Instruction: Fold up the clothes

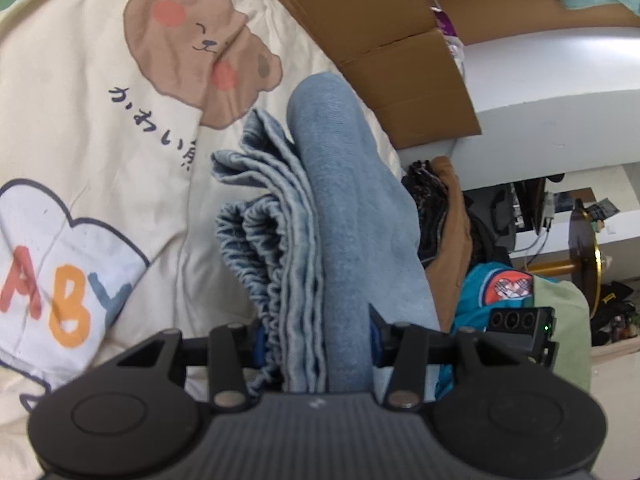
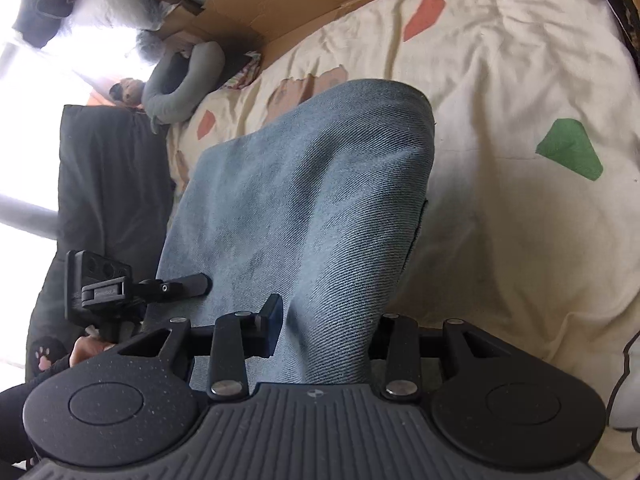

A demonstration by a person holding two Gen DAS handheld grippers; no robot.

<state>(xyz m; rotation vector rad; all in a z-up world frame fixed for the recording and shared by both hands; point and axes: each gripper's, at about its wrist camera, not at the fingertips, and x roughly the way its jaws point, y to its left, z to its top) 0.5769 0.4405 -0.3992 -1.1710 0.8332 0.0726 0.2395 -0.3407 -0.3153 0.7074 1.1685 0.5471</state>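
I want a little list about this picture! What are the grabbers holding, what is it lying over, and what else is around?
held thing: folded light blue denim garment, gathered waistband edge on its left side
left gripper: shut on the garment
right gripper: shut on the same garment
under it: cream bedspread with a brown bear print; green and red patches in the right wrist view
behind: brown cardboard box at the bed's edge
beside the bed: pile of dark and brown clothes

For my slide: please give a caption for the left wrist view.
Left gripper clamps bunched blue denim garment over cartoon-print bedsheet.
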